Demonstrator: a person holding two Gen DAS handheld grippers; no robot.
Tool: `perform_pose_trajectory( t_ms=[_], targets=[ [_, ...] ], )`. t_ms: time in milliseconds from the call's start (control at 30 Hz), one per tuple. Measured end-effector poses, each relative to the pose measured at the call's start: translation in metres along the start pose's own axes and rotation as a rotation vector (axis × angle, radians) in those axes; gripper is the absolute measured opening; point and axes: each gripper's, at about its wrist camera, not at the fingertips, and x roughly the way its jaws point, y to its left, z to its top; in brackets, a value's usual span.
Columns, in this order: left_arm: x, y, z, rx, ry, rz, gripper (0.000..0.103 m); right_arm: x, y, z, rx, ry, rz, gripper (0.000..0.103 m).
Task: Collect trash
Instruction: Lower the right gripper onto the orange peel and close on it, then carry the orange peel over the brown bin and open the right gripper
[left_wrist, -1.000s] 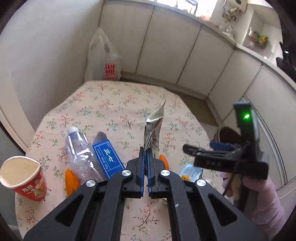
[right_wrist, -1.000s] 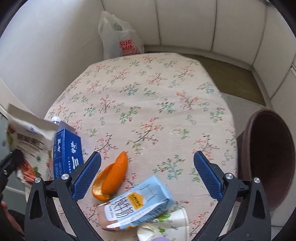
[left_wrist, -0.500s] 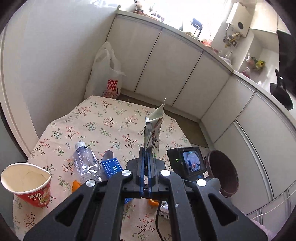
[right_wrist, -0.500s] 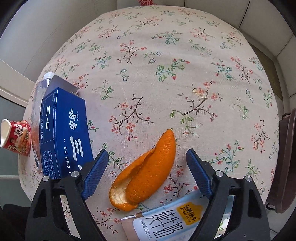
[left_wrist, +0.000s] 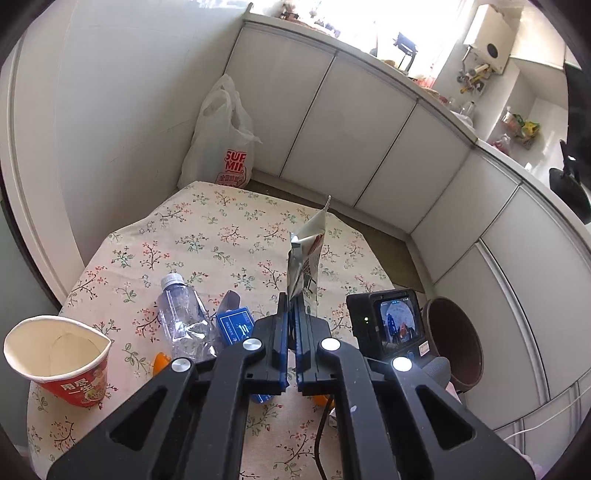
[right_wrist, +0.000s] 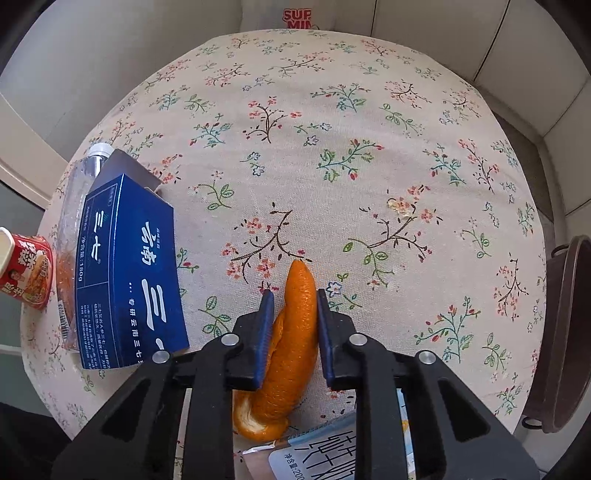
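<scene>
My left gripper (left_wrist: 294, 314) is shut on a silver snack wrapper (left_wrist: 306, 258) and holds it upright above the floral table (left_wrist: 207, 236). My right gripper (right_wrist: 293, 306) is low over the table with its jaws closed against both sides of an orange peel (right_wrist: 295, 332). A brown trash bin (left_wrist: 454, 343) stands on the floor right of the table; its rim shows in the right wrist view (right_wrist: 565, 332). The right gripper's camera back (left_wrist: 388, 325) shows in the left wrist view.
A blue carton (right_wrist: 129, 273), a crushed clear bottle (left_wrist: 184, 321) and a red paper cup (left_wrist: 55, 358) lie at the table's left. A milk carton (right_wrist: 325, 454) lies under the right gripper. A white shopping bag (left_wrist: 221, 144) stands beyond the table by the cabinets.
My right gripper dropped down over the orange peel and closed its jaws onto it. My left gripper rose a little, holding the wrapper.
</scene>
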Motion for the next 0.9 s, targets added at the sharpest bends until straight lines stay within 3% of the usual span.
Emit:
perform_pose_trajectory(
  t_ms=[200,900],
  targets=[
    [0.002,0.0,-0.001,-0.003,0.003,0.003,0.003,-0.024,-0.005,0.002,0.012,-0.068,0.05,0.01],
    [0.006,-0.01,0.0,-0.007,-0.01,-0.018,0.003,-0.169,-0.063,0.008,0.127,-0.459,0.146,0.007]
  ],
)
